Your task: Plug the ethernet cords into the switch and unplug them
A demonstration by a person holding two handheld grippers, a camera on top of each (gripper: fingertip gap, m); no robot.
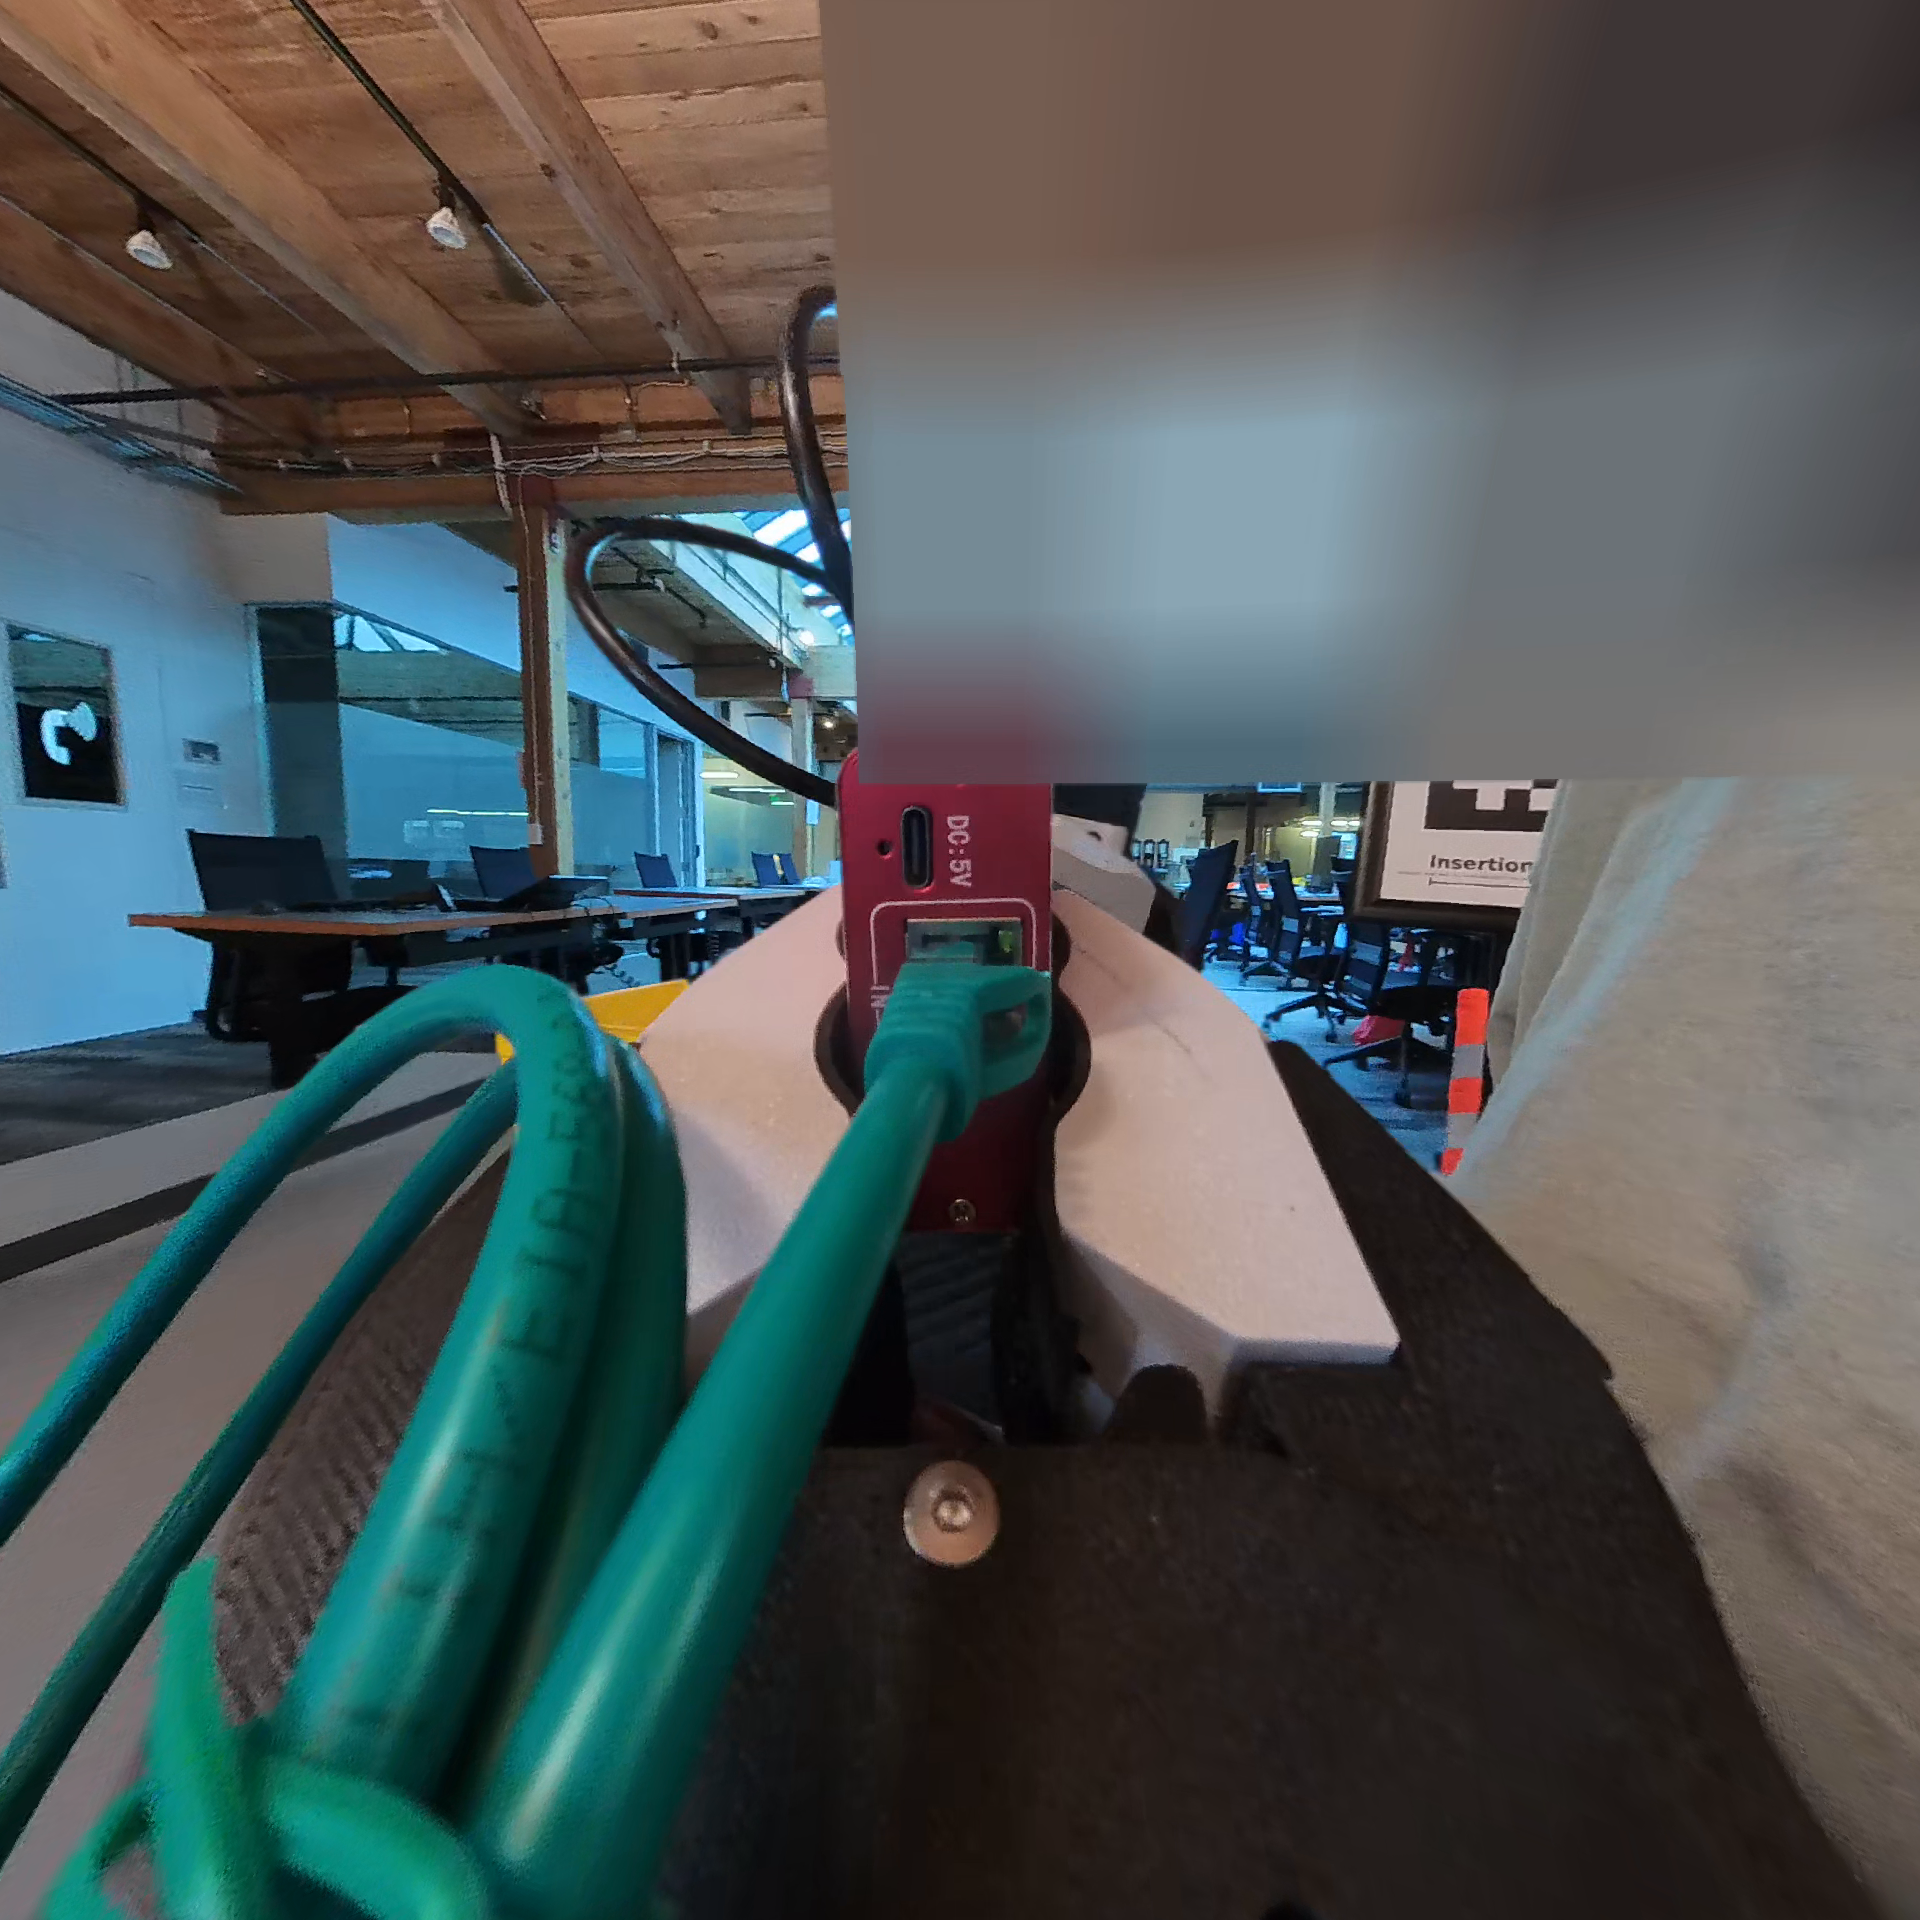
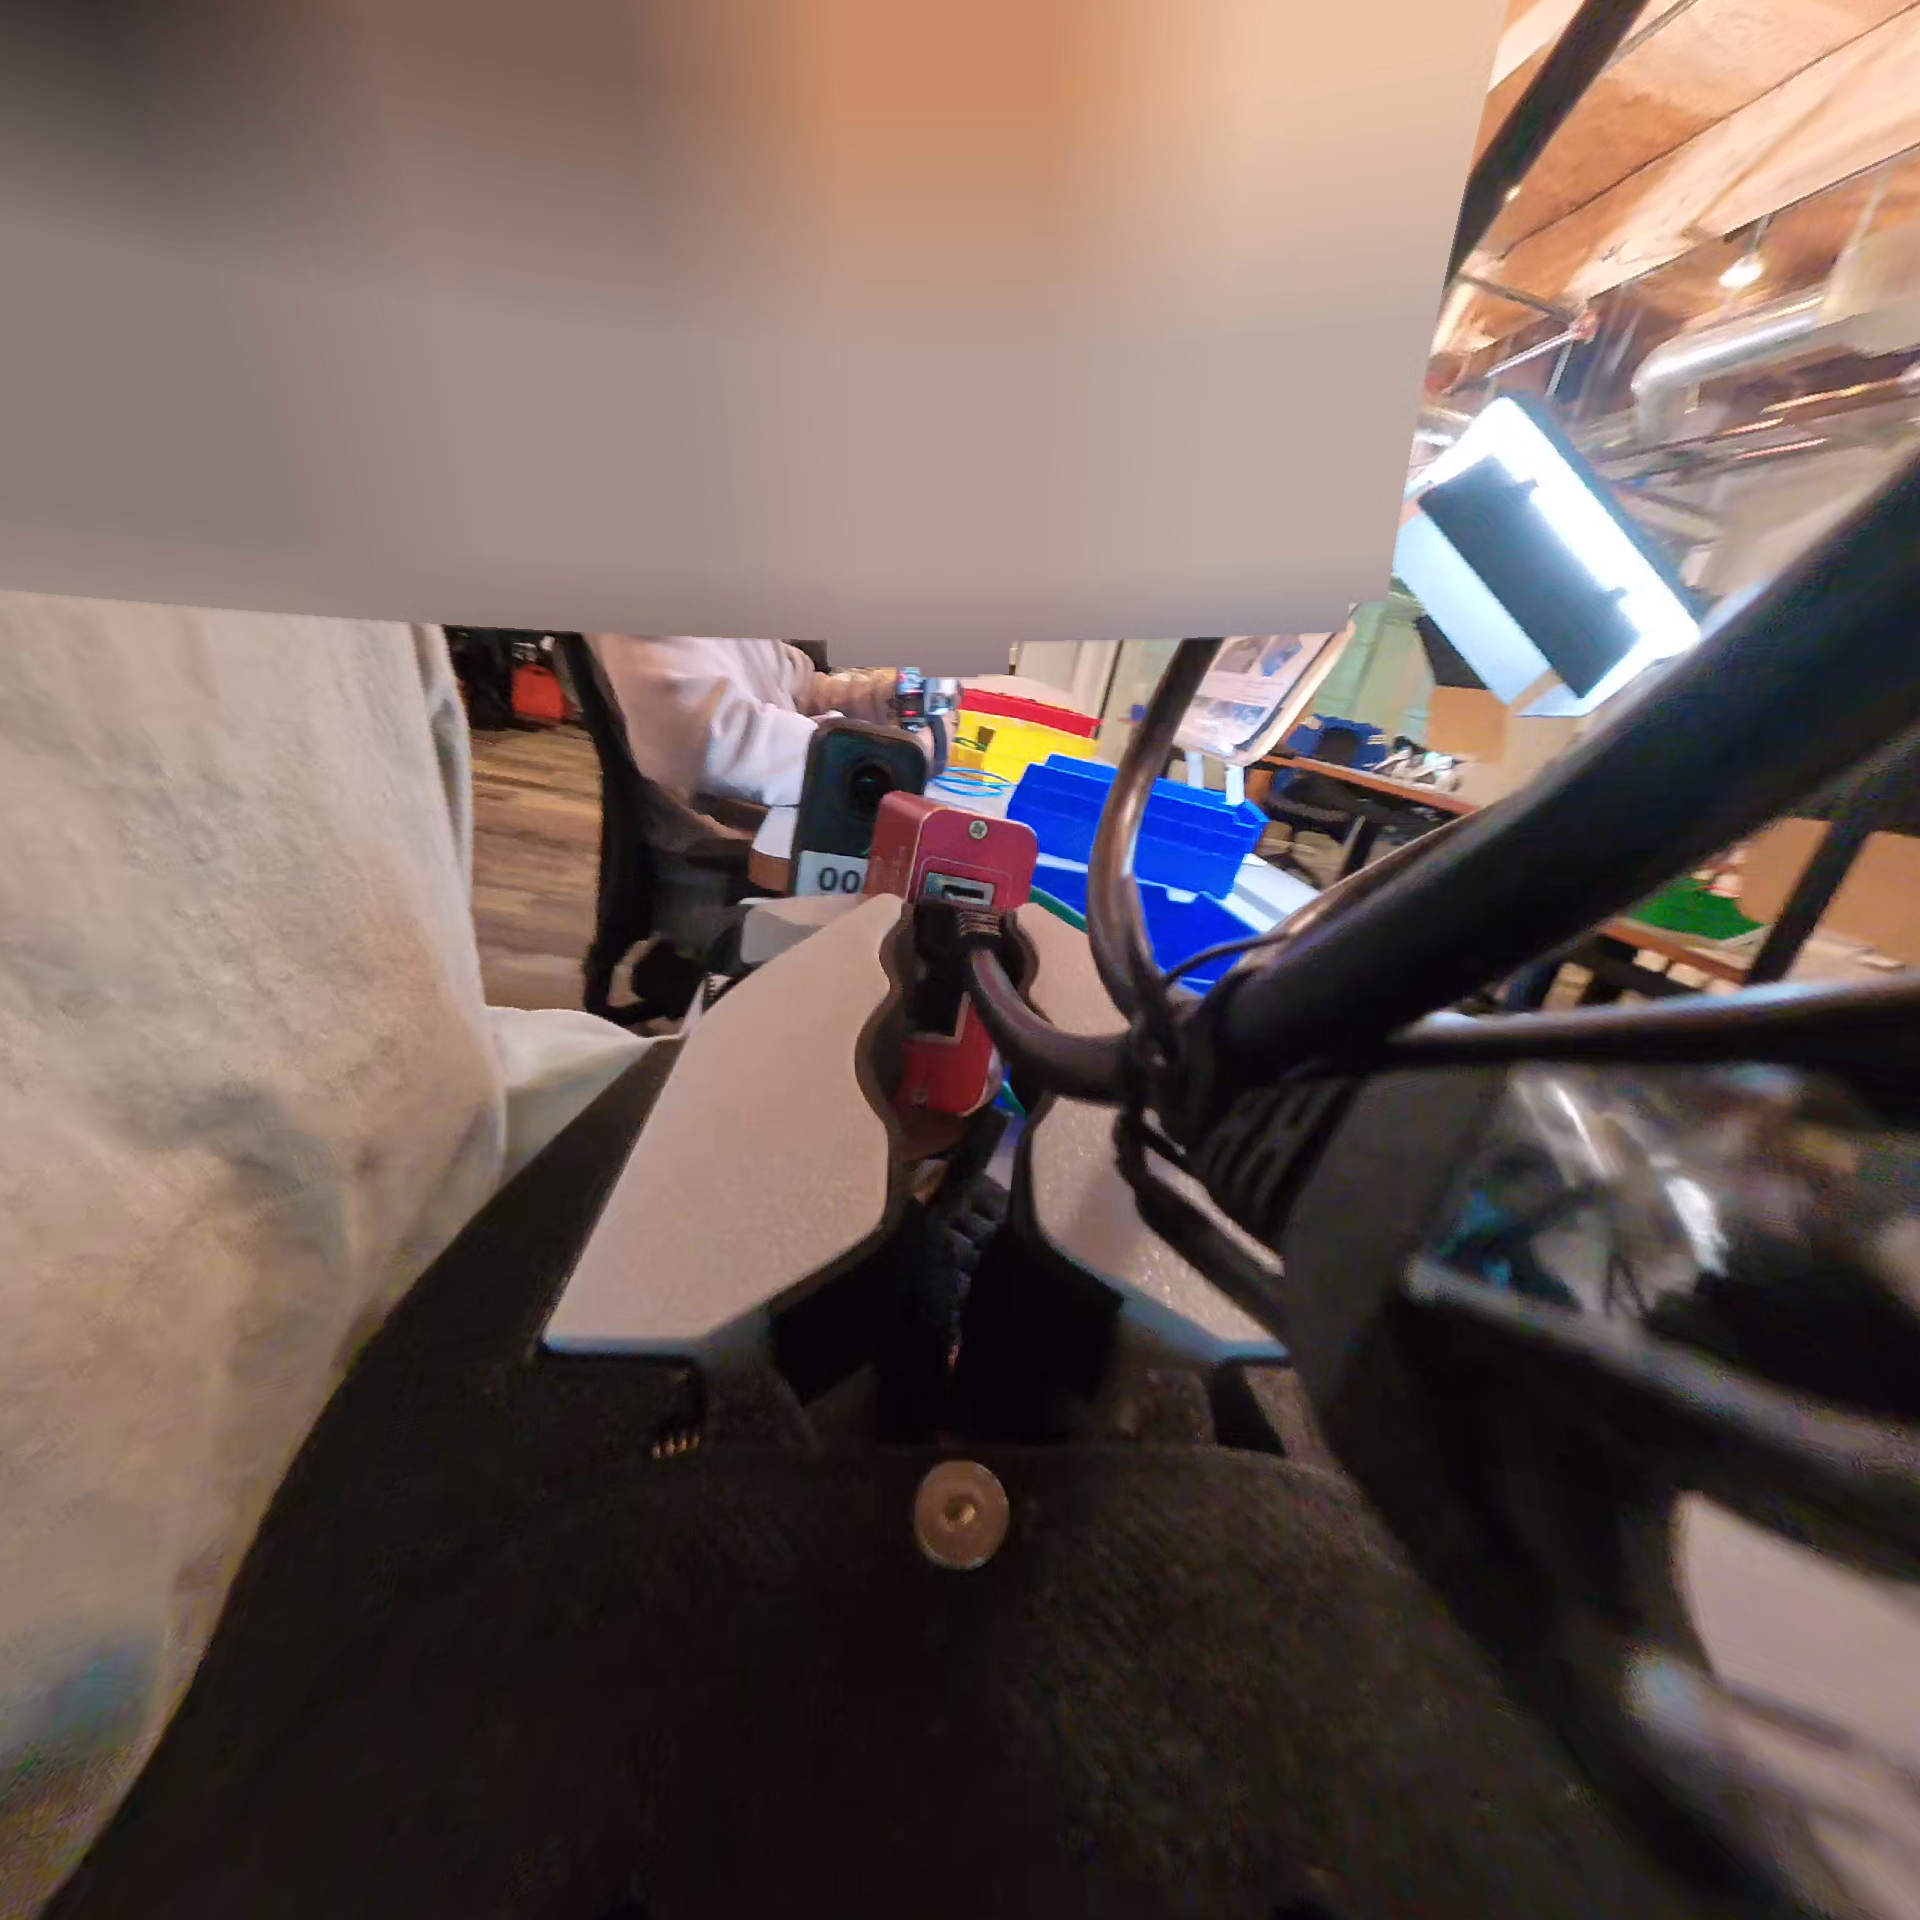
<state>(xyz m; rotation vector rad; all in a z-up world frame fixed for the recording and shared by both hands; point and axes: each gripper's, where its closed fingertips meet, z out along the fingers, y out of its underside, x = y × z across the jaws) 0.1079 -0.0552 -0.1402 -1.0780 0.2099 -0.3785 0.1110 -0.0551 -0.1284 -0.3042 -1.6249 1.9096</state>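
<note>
Two tongs pinch one red switch (image 1: 940,997) from opposite ends, holding it up in the air near a person's pale sleeve (image 1: 1714,1247). The left tongs (image 1: 951,1039) point level across the office and press their white fingers (image 1: 1195,1143) on the switch, which stands upright between them. Only the left view shows the green cord (image 1: 582,1351), its plug (image 1: 961,1023) seated in the port facing the camera and its slack coiled at lower left. The right tongs (image 2: 940,997) clamp the switch too (here it is tilted a little). Only the right view shows a black cord (image 2: 1049,1023) plugged into the other face, blue bins (image 2: 1153,821) behind, and the left tool's camera (image 2: 857,784).
</note>
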